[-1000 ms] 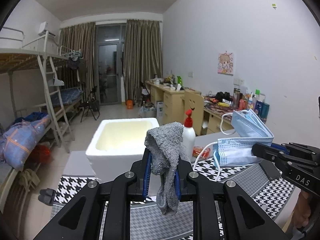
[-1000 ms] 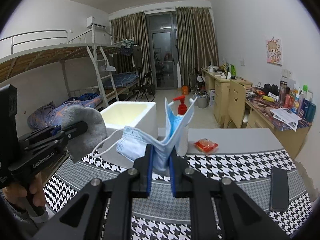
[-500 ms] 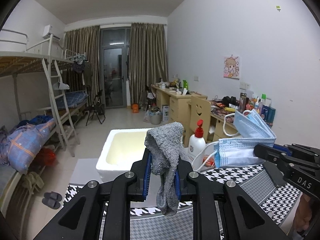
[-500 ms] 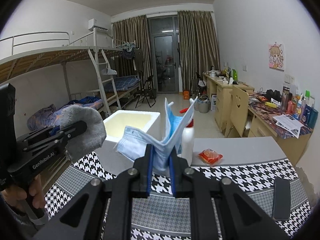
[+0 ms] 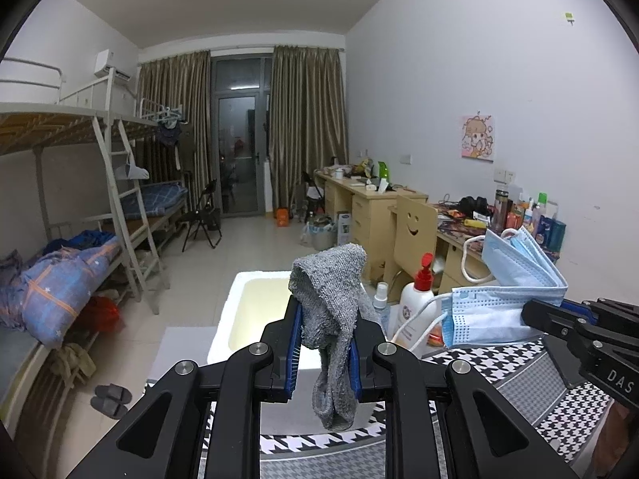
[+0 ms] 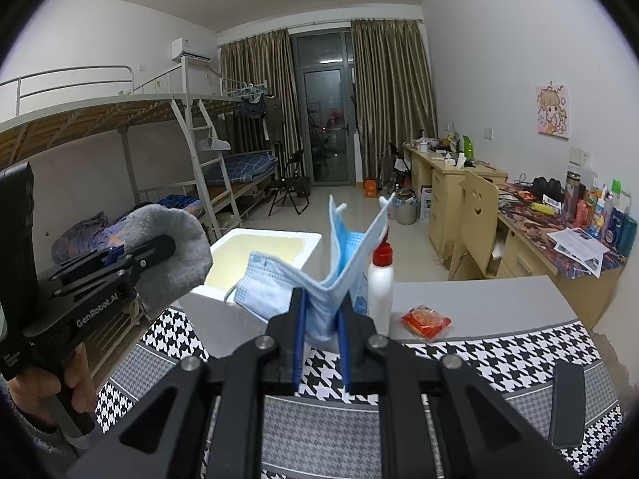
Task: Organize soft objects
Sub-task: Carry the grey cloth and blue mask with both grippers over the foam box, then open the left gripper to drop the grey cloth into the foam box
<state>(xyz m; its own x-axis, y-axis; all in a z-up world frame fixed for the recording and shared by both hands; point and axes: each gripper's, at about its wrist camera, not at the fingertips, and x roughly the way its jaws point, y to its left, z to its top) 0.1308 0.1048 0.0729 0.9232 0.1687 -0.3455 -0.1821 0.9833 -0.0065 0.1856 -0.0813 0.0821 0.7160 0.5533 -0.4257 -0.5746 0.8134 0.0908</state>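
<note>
My left gripper is shut on a grey knitted sock that droops below the jaws; it also shows in the right wrist view. My right gripper is shut on folded blue face masks, also seen at the right of the left wrist view. Both grippers hover above the table, near a white foam box with an open top, which stands ahead at the table's far left.
A houndstooth cloth covers the table. A white pump bottle with red cap, a small spray bottle, a red snack packet and a black phone are on it. Desks, chair and bunk bed stand beyond.
Both grippers have risen and tilted up, still holding sock and masks; the foam box and bottle sit lower in view and more of the room shows.
</note>
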